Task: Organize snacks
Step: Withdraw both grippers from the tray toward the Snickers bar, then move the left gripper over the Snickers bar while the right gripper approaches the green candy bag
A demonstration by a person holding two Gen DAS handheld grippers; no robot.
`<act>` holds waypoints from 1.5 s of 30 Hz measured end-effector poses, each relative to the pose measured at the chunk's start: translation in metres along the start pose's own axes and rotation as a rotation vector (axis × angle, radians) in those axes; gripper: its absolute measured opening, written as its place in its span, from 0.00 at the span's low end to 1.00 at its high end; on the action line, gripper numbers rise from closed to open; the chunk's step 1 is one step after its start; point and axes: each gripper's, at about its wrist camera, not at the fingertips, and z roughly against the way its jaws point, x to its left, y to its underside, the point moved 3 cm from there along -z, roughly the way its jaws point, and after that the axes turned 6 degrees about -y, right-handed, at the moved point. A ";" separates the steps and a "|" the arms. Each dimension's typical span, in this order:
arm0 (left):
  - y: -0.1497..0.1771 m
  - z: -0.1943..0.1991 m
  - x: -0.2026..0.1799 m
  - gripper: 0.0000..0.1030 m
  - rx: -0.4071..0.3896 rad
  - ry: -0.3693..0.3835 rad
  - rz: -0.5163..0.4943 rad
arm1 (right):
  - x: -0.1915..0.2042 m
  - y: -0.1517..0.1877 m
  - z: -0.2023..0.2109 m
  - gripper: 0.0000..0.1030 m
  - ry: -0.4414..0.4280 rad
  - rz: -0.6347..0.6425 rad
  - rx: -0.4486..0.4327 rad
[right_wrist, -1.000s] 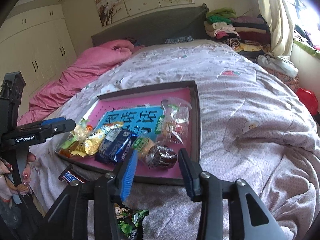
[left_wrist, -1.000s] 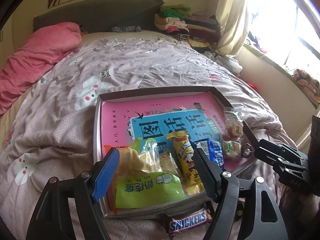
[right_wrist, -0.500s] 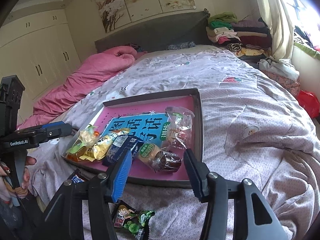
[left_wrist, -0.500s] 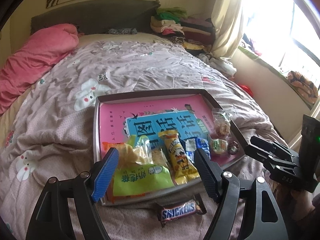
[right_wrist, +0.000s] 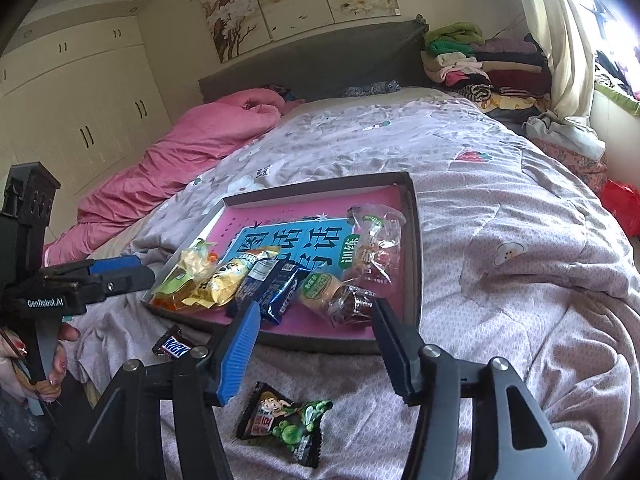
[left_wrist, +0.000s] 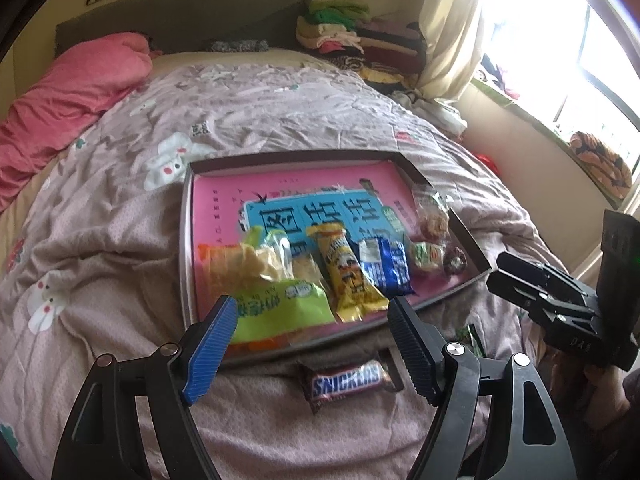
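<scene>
Hovering over the near edge of the bed (left_wrist: pixel 120 240), both tools are empty: the left hand-held gripper (left_wrist: pixel 308 344) stands wide apart with nothing between its pads, and the right hand-held gripper (right_wrist: pixel 316 344) has just been opening, also with nothing in it. Most snacks already lie in a row along the near side of the shallow box tray (right_wrist: pixel 414 240), which rests on the quilt. Two are left outside it: the Snickers bar (left_wrist: pixel 346 378) just below the tray's near rim, and the small dark green-pea packet (right_wrist: pixel 286 420) on the quilt under the right tool. The likeliest trouble is the soft, rumpled quilt: a finger pressed down to reach a flat wrapper could sink, pinch fabric along with the packet, or tilt the tray so the snacks slide. The slick foil of the bar may slip from ribbed pads if caught only by a crimped end. The two tools are working near each other at the same edge, so they could also collide, and the crowded near row leaves little room to drop more in.
</scene>
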 end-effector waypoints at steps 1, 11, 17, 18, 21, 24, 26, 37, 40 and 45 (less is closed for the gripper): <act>0.001 0.000 -0.001 0.76 0.005 0.001 -0.004 | 0.001 0.001 0.001 0.57 -0.002 -0.002 0.003; 0.019 -0.007 -0.006 0.76 0.067 0.010 -0.019 | 0.009 0.009 0.000 0.64 -0.024 -0.013 0.044; 0.031 -0.012 -0.005 0.76 0.114 0.027 -0.007 | 0.013 0.013 -0.001 0.64 -0.026 -0.013 0.063; 0.033 -0.015 -0.003 0.76 0.126 0.023 -0.004 | 0.014 0.014 -0.001 0.64 -0.026 -0.015 0.068; 0.038 -0.020 -0.001 0.76 0.154 0.030 0.012 | 0.015 0.017 -0.003 0.64 -0.028 -0.022 0.084; 0.043 -0.026 0.000 0.76 0.176 0.030 0.017 | 0.016 0.020 -0.003 0.64 -0.022 -0.022 0.103; 0.046 -0.029 0.001 0.76 0.187 0.036 0.026 | 0.018 0.023 -0.004 0.64 -0.018 -0.020 0.113; 0.053 -0.038 0.005 0.76 0.211 0.082 0.084 | 0.020 0.036 -0.004 0.65 -0.005 -0.042 0.176; 0.054 -0.040 0.004 0.76 0.214 0.088 0.089 | 0.021 0.039 -0.006 0.65 0.003 -0.041 0.194; 0.053 -0.042 0.004 0.76 0.216 0.098 0.097 | 0.020 0.042 -0.009 0.65 0.012 -0.047 0.213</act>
